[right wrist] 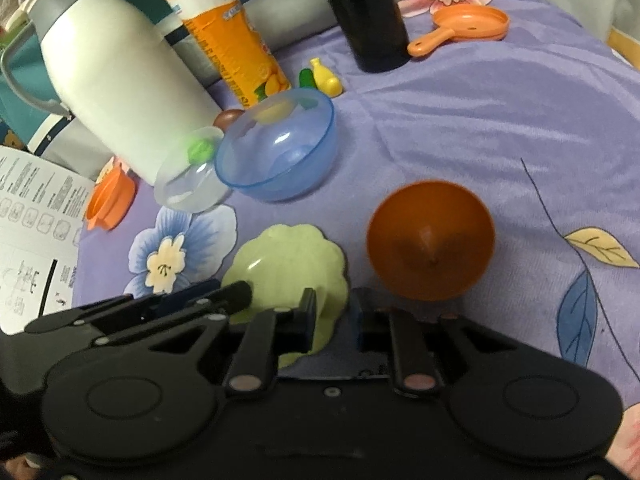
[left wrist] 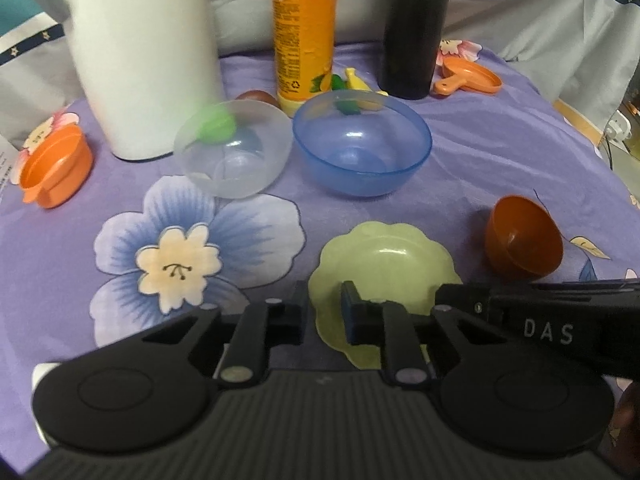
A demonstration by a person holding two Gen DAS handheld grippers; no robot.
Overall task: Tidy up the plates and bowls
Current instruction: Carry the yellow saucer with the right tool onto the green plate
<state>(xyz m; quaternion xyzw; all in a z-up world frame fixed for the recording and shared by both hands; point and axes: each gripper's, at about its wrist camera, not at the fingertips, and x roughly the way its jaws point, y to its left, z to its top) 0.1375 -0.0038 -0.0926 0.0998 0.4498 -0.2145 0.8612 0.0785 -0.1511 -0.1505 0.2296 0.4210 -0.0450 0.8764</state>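
On the purple flowered cloth [left wrist: 500, 152] stands my tall white flask [left wrist: 140, 60], then the orange-labelled juice bottle [left wrist: 304, 32] and the black cylinder flask [left wrist: 416, 28]. The translucent blue plastic bowl [left wrist: 362, 148] sits empty beside the clear plastic bowl [left wrist: 234, 150], also empty, the two nearly touching. The dark orange round bowl [right wrist: 431, 240] is tipped on its side, nothing in it. The pale green scalloped plate [left wrist: 384, 256] lies right at my fingertips: my left gripper [left wrist: 325, 312] is clamped on its near left edge, my right gripper [right wrist: 334, 320] pinched over its right rim.
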